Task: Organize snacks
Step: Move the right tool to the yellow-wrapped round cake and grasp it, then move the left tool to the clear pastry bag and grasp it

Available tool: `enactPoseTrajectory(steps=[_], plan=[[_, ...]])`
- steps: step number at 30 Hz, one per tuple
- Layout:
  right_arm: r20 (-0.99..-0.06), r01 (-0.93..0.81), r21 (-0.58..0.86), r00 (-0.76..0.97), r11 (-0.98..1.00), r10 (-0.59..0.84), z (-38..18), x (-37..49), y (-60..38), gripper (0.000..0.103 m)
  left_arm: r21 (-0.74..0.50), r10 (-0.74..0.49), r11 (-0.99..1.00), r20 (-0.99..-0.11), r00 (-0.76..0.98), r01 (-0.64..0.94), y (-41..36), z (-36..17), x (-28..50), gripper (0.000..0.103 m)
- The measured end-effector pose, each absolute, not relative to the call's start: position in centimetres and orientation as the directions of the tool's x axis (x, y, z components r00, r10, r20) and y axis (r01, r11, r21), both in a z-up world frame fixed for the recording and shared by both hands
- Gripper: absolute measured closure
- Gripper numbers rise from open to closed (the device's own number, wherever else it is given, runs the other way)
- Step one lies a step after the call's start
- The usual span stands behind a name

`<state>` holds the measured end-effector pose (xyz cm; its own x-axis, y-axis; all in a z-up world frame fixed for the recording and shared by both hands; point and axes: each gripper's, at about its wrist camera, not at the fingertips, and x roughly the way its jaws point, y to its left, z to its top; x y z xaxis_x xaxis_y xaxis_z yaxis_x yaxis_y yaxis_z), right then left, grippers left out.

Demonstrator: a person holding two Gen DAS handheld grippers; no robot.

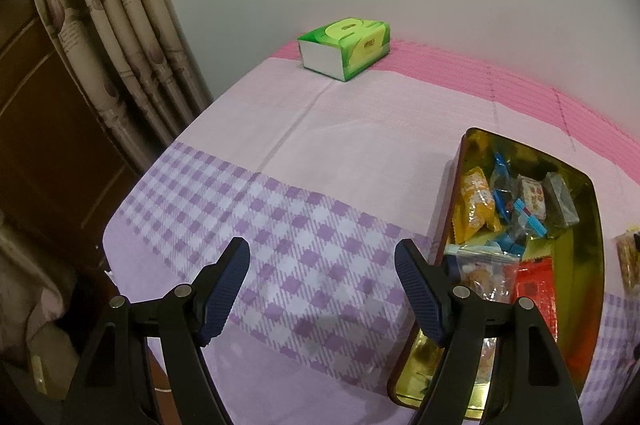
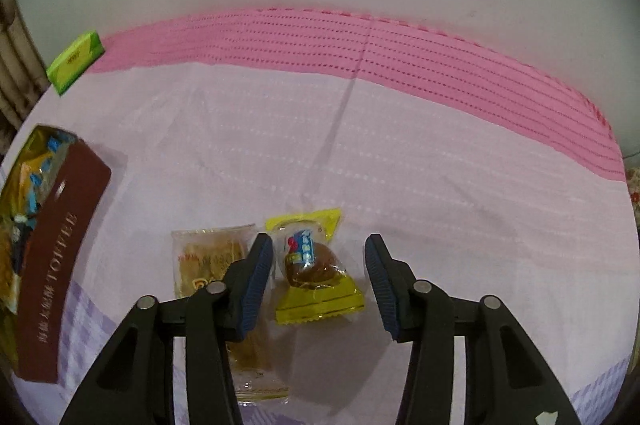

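A yellow packet [image 2: 316, 265] with a brown round snack inside lies on the pale pink cloth. My right gripper [image 2: 318, 243] stands open around it, one finger on each side, pads apart from the wrapper. Just left of it, a clear packet of golden snack [image 2: 212, 257] lies partly under the left finger. An open gold-lined tin [image 1: 592, 225] with brown outer walls [image 2: 60, 257] holds several wrapped snacks, among them an orange packet [image 1: 476, 209] and a red one [image 1: 536, 289]. My left gripper [image 1: 322, 249] hangs open and empty over the purple checked cloth, left of the tin.
A green tissue box [image 1: 346, 49] stands at the back of the table by the white wall. Curtains [image 1: 120, 37] and a wooden door lie past the table's left edge. Another snack packet [image 1: 628, 261] shows right of the tin.
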<state>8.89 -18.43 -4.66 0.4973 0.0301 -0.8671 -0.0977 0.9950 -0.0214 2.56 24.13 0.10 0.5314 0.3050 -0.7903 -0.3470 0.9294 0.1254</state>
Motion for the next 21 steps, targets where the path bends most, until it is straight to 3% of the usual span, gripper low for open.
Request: enactPoseTrajectory(steps=[2,14,21], plan=[[-0.866,-0.110,-0.019,0.498,0.994,0.038,-4.9,8.5,-18.3,0.071,0.122,0.303,0.928,-0.796,0.524,-0.351,24.3,-0.1,2.6,0.028],[-0.841,-0.099,0.019,0.537,0.995,0.069,-4.7,3.9,-17.8,0.073,0.137,0.292,0.941,-0.791,0.537,-0.310,22.6,0.1,2.5,0.028],[-0.819,-0.054,0.057,0.568,0.997,0.078,-4.1,2.5,-19.1,0.075,0.118,0.223,0.970,-0.780,0.585,-0.212,18.1,1.5,2.3,0.028]])
